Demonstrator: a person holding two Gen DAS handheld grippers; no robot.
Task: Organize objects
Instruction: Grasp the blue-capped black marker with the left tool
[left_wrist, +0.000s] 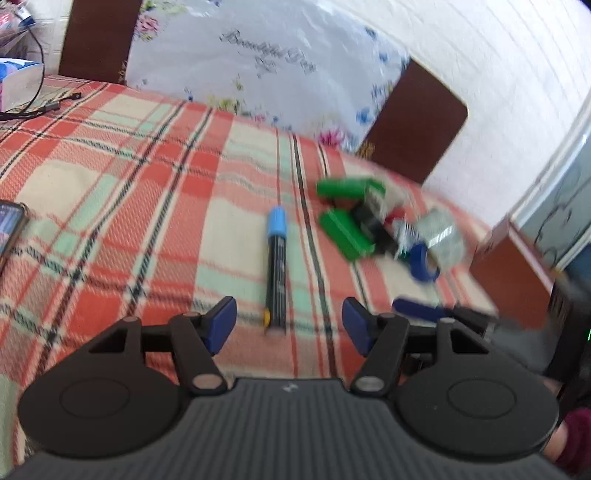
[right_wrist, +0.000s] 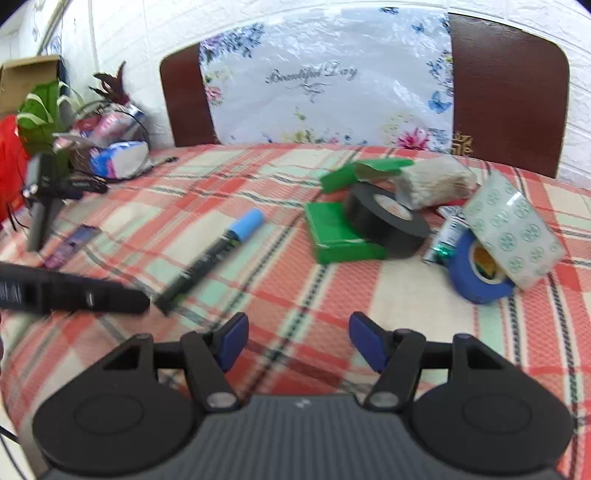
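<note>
Both claws parted and empty over the plaid tablecloth (left_wrist: 110, 177).

Left wrist: left gripper (left_wrist: 289, 321) gapes above the marker (left_wrist: 276, 266) (blue cap far end). Right wrist: right gripper (right_wrist: 298, 339) holds nothing, black tape roll (right_wrist: 388, 218) leaning on the green box (right_wrist: 332, 236), blue tape roll (right_wrist: 476, 273) at right.

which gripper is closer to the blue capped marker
Left. The marker lies just ahead of the open left gripper, its end between the fingertips. The right gripper is off to the marker's right, clearly farther away.
</note>
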